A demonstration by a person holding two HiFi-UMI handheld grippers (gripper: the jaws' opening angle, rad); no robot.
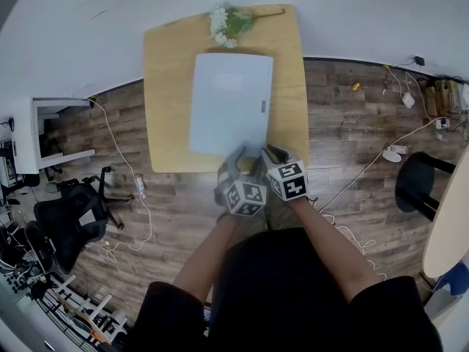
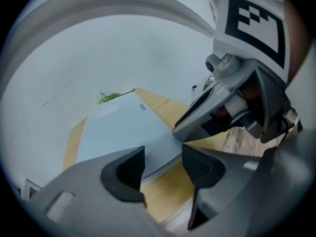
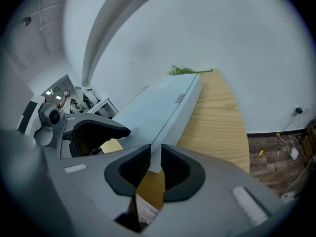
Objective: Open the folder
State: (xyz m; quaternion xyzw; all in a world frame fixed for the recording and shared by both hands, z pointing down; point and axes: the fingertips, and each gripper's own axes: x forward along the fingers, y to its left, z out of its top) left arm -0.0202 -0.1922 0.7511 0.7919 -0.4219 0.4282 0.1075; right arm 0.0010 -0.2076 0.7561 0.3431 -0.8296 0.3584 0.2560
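A pale blue-grey folder [image 1: 229, 101] lies flat on the wooden table [image 1: 170, 64], its small label toward the right edge. Both grippers are at its near edge. My right gripper [image 3: 155, 169] is shut on the thin near corner of the folder [image 3: 153, 107], which sits pinched between the pads. In the head view the right gripper [image 1: 270, 155] is just right of my left gripper [image 1: 238, 156]. The left gripper [image 2: 163, 164] stands open, nothing between its pads; the folder [image 2: 123, 127] and its near edge lie just beyond the gap.
A sprig of white flowers [image 1: 229, 22] lies at the table's far edge. On the wood floor are a black office chair [image 1: 69, 222] at left, a black stool [image 1: 418, 182] at right, and loose cables [image 1: 366, 167]. A white desk [image 1: 51, 123] stands far left.
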